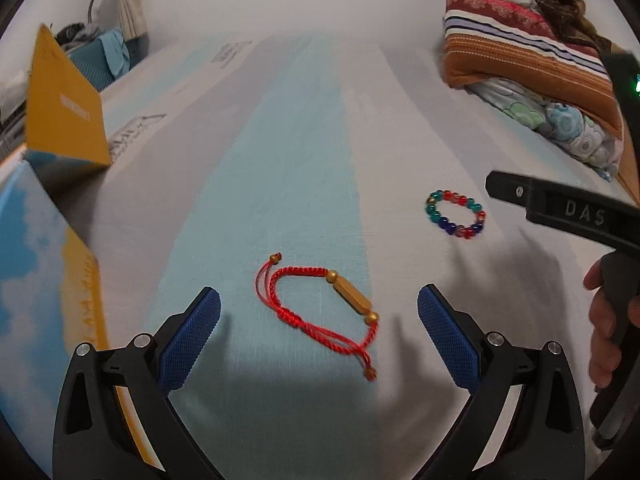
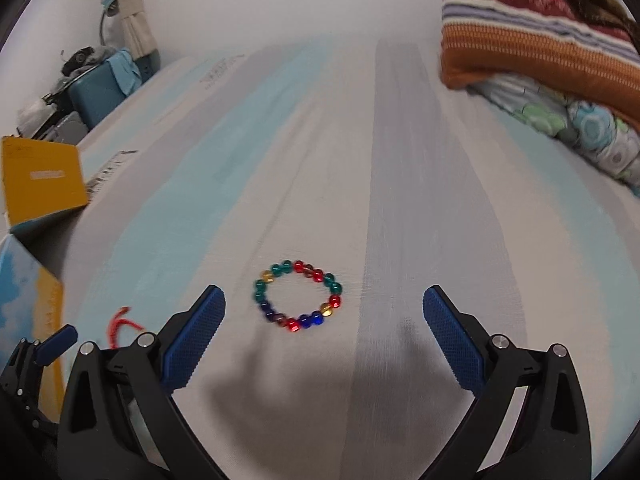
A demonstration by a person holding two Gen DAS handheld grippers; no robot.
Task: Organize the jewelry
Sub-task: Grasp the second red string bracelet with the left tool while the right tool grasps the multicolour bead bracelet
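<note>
Black right tool (image 1: 576,210), marked "DAS", and left tool (image 1: 319,305) gape empty; yellow box (image 1: 64,114) print seems unreadable.

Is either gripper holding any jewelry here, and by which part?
Nothing is held. The left gripper is open over the red cord bracelet; the right gripper is open over the bead bracelet.
</note>
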